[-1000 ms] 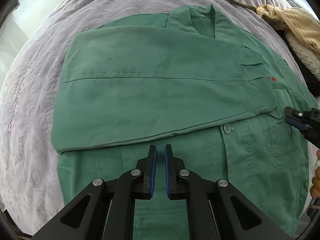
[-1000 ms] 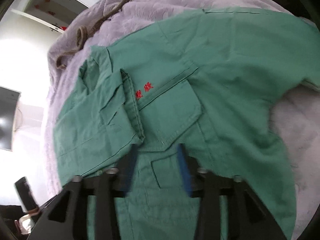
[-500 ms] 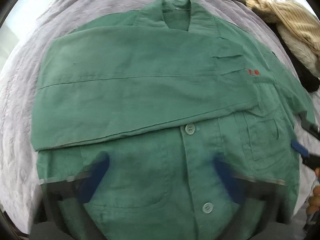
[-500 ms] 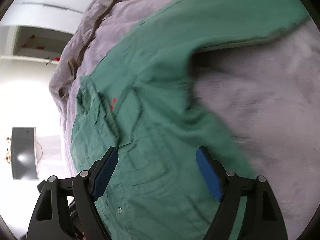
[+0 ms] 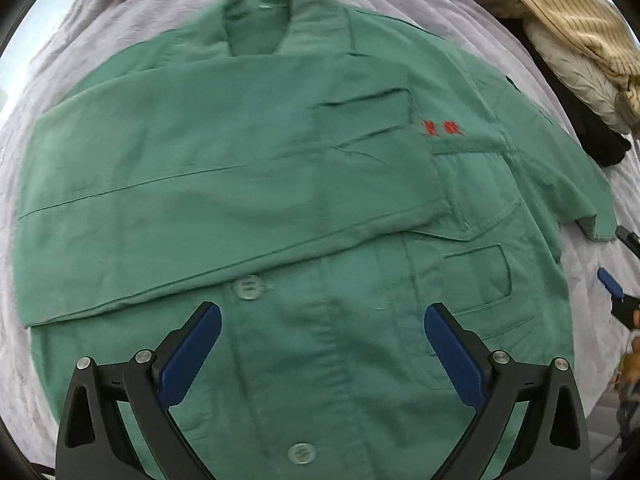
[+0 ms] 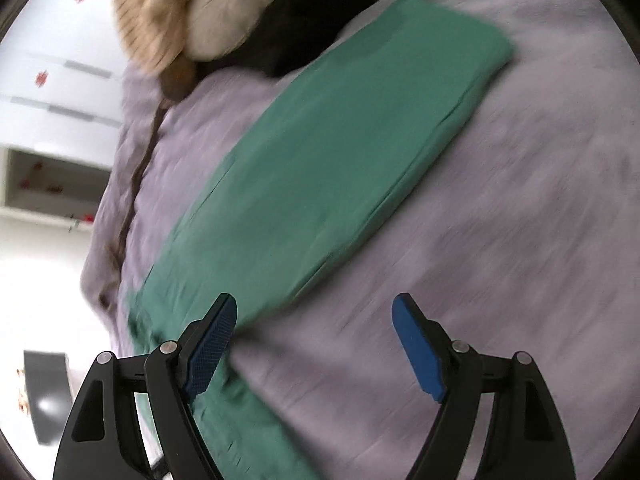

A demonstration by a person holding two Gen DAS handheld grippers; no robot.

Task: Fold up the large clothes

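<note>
A green work jacket (image 5: pixel 248 168) lies face up on a lilac bedspread (image 5: pixel 60 80), with red characters (image 5: pixel 440 128) over its chest pocket. One sleeve (image 5: pixel 192 216) is folded across the chest. My left gripper (image 5: pixel 322 312) hangs open above the buttoned front, nothing between its blue pads. The other sleeve (image 6: pixel 340 160) lies stretched out flat on the bedspread (image 6: pixel 500 240). My right gripper (image 6: pixel 315 300) is open beside that sleeve's near end, its left pad over green cloth, its right over bare bedspread. It also shows at the jacket's right edge, the right gripper (image 5: pixel 620 258).
A pile of clothes (image 5: pixel 568 28), beige striped, cream and black, sits at the far right by the sleeve's cuff; the same pile (image 6: pixel 192 20) shows in the right wrist view. A brown cord (image 6: pixel 140 168) runs along the bedspread's far edge. A hand (image 5: pixel 630 356) shows behind the right gripper.
My left gripper went from shut to wide open and slid right over the jacket front. My right gripper rolled and swung off the chest pocket out to the stretched sleeve, opening a little wider.
</note>
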